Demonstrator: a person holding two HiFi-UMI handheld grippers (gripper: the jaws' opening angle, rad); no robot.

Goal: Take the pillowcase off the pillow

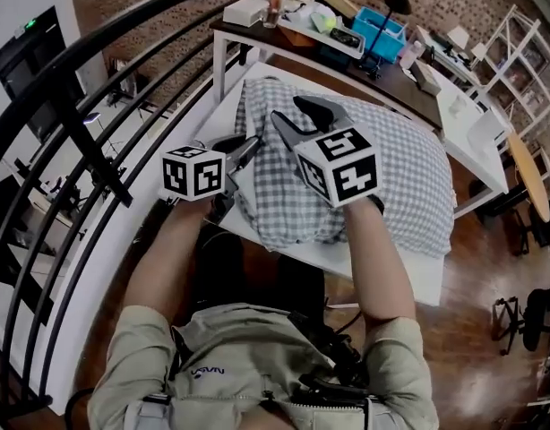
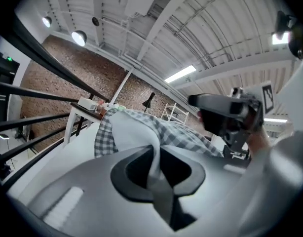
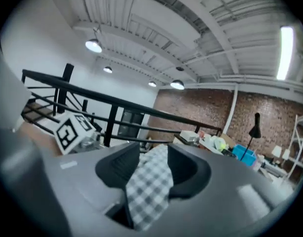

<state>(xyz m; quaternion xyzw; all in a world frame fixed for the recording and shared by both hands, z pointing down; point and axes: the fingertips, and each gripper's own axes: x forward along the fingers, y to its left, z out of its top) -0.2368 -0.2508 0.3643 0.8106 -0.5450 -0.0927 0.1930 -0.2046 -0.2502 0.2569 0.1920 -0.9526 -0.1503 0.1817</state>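
The pillow [image 2: 123,132], inside its checked pillowcase [image 1: 405,182], lies on the white counter [image 1: 396,269] directly in front of the person. The left gripper [image 2: 155,177] is clamped on a fold of white cloth at the near-left open end, apparently the pillow's corner. The right gripper [image 3: 152,177] has its jaws apart; a strip of pillowcase lies loose between them, not pressed.

Risk: the strip drops out of the open jaws, and the pillowcase is not drawn off.

Risk: the thin pinch on the left slips, and the pillow is dragged along with the pillowcase.
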